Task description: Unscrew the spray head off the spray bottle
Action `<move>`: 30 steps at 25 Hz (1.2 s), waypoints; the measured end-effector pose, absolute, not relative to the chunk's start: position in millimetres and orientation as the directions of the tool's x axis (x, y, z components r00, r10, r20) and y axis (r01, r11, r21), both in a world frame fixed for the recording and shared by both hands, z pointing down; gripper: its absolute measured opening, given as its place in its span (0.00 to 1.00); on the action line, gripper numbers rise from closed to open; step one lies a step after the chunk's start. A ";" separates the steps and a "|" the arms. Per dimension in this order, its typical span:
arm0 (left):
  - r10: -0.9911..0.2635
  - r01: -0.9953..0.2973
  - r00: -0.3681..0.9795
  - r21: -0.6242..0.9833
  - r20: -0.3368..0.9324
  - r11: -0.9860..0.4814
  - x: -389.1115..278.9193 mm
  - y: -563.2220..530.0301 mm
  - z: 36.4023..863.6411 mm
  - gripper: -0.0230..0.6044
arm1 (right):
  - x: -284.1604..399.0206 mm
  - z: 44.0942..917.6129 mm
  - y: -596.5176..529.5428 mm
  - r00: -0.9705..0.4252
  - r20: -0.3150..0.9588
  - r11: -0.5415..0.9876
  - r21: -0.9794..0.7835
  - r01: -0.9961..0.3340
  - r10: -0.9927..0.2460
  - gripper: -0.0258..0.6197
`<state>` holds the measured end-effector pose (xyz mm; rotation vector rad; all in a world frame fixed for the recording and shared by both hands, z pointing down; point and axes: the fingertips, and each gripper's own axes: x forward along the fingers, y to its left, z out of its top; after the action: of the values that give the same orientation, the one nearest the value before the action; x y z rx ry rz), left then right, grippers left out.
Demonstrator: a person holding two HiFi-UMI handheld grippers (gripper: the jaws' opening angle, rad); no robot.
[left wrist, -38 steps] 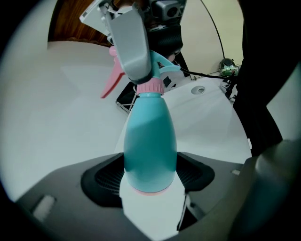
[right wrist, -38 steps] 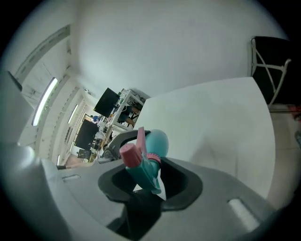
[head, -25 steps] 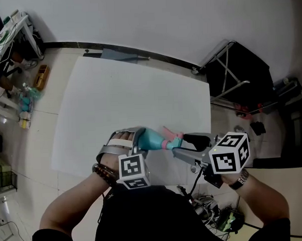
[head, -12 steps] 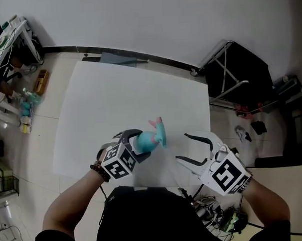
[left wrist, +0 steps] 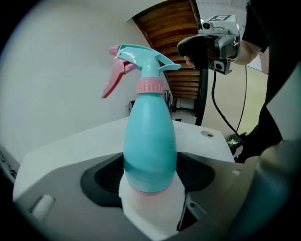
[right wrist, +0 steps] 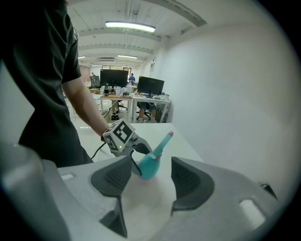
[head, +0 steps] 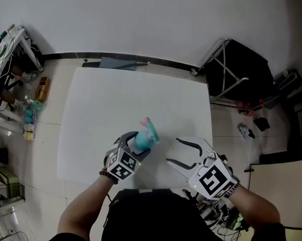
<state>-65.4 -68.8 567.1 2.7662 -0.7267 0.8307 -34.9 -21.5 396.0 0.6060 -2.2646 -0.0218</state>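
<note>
A: Item one, nearest us: left gripper (head: 133, 147), fingers clamped round the base of the spray bottle (left wrist: 149, 141), so the body cannot turn.
B: Item two: right gripper (head: 178, 152), fingers spread, nothing between them, near the bottle. We judge it is lining up on the cap.
A: Item three, farther: spray head (left wrist: 141, 59), not yet off, pink collar (left wrist: 150, 86) seated, tilted away over the white worktop (head: 115, 99).

Black short-sleeved shirt (head: 140, 218), grey fingers (right wrist: 113, 176)
</note>
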 end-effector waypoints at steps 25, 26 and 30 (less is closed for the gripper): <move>-0.484 -0.574 0.689 0.000 0.539 -0.819 -73.6 -82.9 592.0 0.64 | -49.1 424.6 -10.8 -0.605 0.654 0.847 0.108 -0.520 -0.455 0.43; -0.484 -0.575 0.687 -0.002 0.542 -0.818 -74.3 -83.0 592.5 0.64 | -49.0 425.0 -10.8 -0.604 0.655 0.847 0.107 -0.522 -0.455 0.43; -0.483 -0.574 0.682 -0.007 0.549 -0.819 -75.3 -83.4 594.4 0.64 | -49.3 427.4 -10.1 -0.602 0.656 0.844 0.103 -0.526 -0.455 0.43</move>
<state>-75.3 -83.4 594.4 2.7271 -0.8641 0.8188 -49.3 -10.1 427.4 0.7105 -2.3124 0.1304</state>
